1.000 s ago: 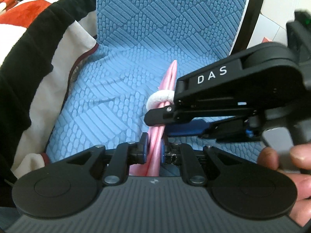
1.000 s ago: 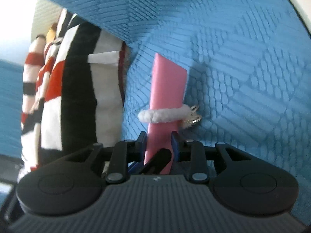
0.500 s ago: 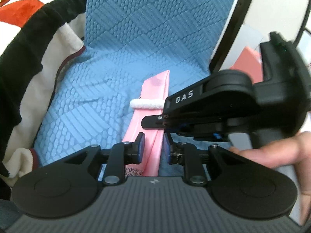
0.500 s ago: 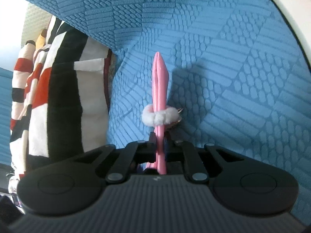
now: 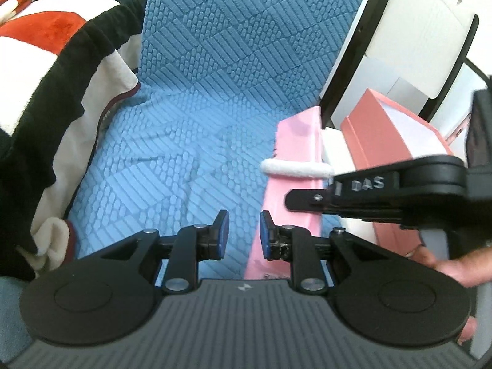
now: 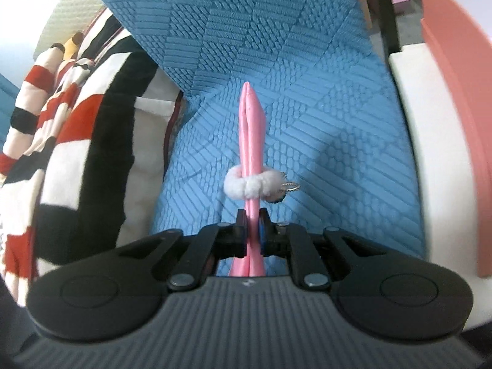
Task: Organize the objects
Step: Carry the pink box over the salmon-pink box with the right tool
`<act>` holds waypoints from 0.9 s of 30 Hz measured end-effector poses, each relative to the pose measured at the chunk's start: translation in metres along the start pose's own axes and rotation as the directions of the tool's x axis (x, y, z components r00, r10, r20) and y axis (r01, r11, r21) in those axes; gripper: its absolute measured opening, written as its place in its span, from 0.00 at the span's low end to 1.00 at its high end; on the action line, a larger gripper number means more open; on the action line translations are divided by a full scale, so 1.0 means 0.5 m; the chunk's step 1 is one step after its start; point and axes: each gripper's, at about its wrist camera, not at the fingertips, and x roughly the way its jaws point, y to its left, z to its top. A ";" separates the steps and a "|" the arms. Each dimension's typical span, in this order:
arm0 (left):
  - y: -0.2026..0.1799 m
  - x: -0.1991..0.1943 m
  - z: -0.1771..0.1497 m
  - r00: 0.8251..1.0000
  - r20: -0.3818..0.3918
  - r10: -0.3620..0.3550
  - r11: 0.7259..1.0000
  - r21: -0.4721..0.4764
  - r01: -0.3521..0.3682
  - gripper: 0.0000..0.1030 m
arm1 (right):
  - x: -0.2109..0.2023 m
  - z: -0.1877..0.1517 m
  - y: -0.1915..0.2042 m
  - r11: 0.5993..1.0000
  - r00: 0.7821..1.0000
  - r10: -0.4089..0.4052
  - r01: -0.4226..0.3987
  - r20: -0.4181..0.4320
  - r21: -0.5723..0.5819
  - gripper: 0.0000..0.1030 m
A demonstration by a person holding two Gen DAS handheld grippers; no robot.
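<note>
Blue quilted fabric (image 5: pixel 215 129) covers the seat and backrest across both views, with a striped red, black and white blanket (image 5: pixel 61 70) bunched along the left edge and a coral box (image 5: pixel 390 141) at the right. Since a second ago the pink pouch (image 6: pixel 251 153), ringed by a fluffy white hair tie (image 6: pixel 246 184), has passed from one hand to the other: the left gripper (image 5: pixel 240 233) had it between its fingers and now stands narrowly parted with nothing between them, the pouch just to its right in the frame. The right gripper (image 6: pixel 252 230) has closed and now pinches the pouch edge-on, lifted clear of the fabric. I judge the handover done, so the pouch is free to be carried toward the box side at the right. A small metal charm (image 6: pixel 290 187) hangs from the tie.
</note>
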 end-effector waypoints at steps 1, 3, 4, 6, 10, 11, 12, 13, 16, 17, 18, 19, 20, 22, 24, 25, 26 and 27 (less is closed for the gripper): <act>-0.008 -0.009 -0.001 1.000 0.000 0.001 1.000 -0.002 -0.001 0.23 | -0.017 -0.001 0.002 1.000 1.000 -0.003 0.003 0.006 -0.005 0.10; -0.022 -0.026 0.002 1.000 -0.001 -0.002 1.000 -0.009 0.002 0.23 | -0.053 0.000 0.004 1.000 1.000 -0.006 0.006 0.018 -0.012 0.10; -0.031 -0.038 0.005 1.000 0.001 -0.011 1.000 -0.015 0.011 0.23 | -0.071 0.002 0.007 1.000 1.000 -0.006 0.006 0.027 -0.018 0.10; -0.048 -0.057 0.014 1.000 0.005 -0.021 1.000 -0.020 0.021 0.23 | -0.108 0.004 0.011 1.000 0.999 -0.007 0.008 0.047 -0.026 0.10; -0.088 -0.096 0.042 0.999 0.011 -0.047 0.998 -0.031 0.047 0.23 | -0.179 0.018 0.017 0.999 0.997 -0.004 0.006 0.075 -0.033 0.10; -0.098 -0.106 0.051 0.998 0.010 -0.065 0.997 -0.039 0.065 0.23 | -0.199 0.023 0.018 0.999 0.996 -0.004 0.007 0.085 -0.034 0.10; -0.107 -0.115 0.057 0.996 0.014 -0.083 0.996 -0.041 0.083 0.23 | -0.218 0.028 0.019 0.999 0.996 -0.002 0.005 0.093 -0.035 0.10; -0.117 -0.124 0.066 0.995 0.017 -0.099 0.994 -0.040 0.100 0.23 | -0.233 0.031 0.019 0.999 0.995 0.001 0.003 0.102 -0.037 0.10; -0.152 -0.150 0.091 0.992 0.029 -0.123 0.992 -0.029 0.124 0.23 | -0.278 0.046 0.022 0.999 0.992 -0.008 0.014 0.126 -0.046 0.10; -0.163 -0.158 0.098 0.991 0.032 -0.130 0.991 -0.021 0.130 0.23 | -0.292 0.050 0.022 0.999 0.991 -0.011 0.018 0.134 -0.051 0.10; -0.174 -0.165 0.103 0.991 0.033 -0.133 0.991 -0.010 0.133 0.23 | -0.305 0.055 0.022 0.998 0.990 -0.015 0.023 0.143 -0.055 0.10; -0.189 -0.173 0.110 0.991 0.037 -0.131 0.991 0.007 0.130 0.23 | -0.317 0.059 0.021 0.998 0.989 -0.017 0.026 0.149 -0.058 0.10; -0.202 -0.179 0.115 0.991 0.042 -0.127 0.992 0.021 0.126 0.23 | -0.327 0.063 0.019 0.998 0.988 -0.016 0.025 0.154 -0.059 0.10; -0.223 -0.187 0.124 0.991 0.046 -0.124 0.992 0.038 0.123 0.23 | -0.347 0.072 0.013 0.998 0.987 -0.016 0.026 0.162 -0.057 0.10; -0.245 -0.190 0.131 0.990 0.045 -0.136 0.990 0.048 0.134 0.23 | -0.365 0.080 0.005 0.998 0.984 -0.019 0.030 0.174 -0.058 0.10; -0.254 -0.189 0.133 0.989 0.046 -0.138 0.989 0.055 0.136 0.23 | -0.373 0.084 -0.001 0.998 0.984 -0.020 0.031 0.179 -0.055 0.10; -0.271 -0.190 0.140 0.989 0.048 -0.140 0.988 0.063 0.137 0.23 | -0.381 0.089 -0.007 0.998 0.983 -0.020 0.031 0.183 -0.053 0.10; -0.282 -0.186 0.147 0.989 0.049 -0.143 0.988 0.067 0.139 0.23 | -0.389 0.093 -0.014 0.998 0.982 -0.020 0.030 0.187 -0.051 0.10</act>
